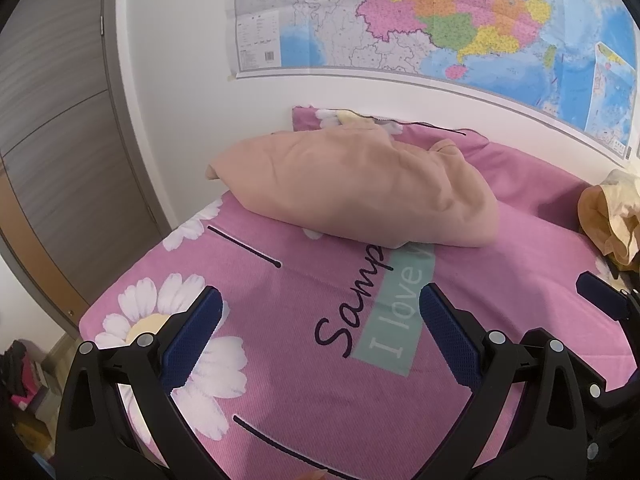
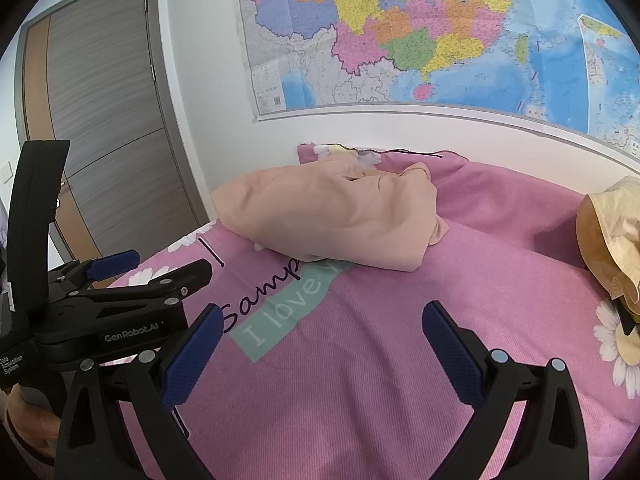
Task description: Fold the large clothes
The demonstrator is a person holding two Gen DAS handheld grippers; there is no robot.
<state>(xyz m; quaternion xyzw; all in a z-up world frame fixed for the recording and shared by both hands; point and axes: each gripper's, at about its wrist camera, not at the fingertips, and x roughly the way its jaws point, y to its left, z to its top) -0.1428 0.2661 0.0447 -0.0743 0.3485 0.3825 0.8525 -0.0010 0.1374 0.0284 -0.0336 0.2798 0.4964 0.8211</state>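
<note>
A peach-coloured garment [image 1: 360, 188] [image 2: 336, 216] lies folded in a thick bundle at the far side of the pink bed cover [image 1: 320, 400] [image 2: 400, 380], close to the wall. My left gripper [image 1: 320, 304] is open, hovering over the cover short of the garment, nothing between its blue pads. My right gripper [image 2: 322, 322] is also open and empty, likewise short of the garment. The left gripper's body [image 2: 120, 300] shows at the left of the right wrist view, held by a hand [image 2: 28, 424].
A crumpled yellow garment [image 1: 616, 220] [image 2: 612, 240] lies at the bed's right edge. A wall map [image 1: 440, 20] [image 2: 440, 40] hangs behind the bed. A grey and wood door [image 1: 60, 140] [image 2: 108, 120] stands to the left. Boxes [image 1: 28, 400] sit on the floor, lower left.
</note>
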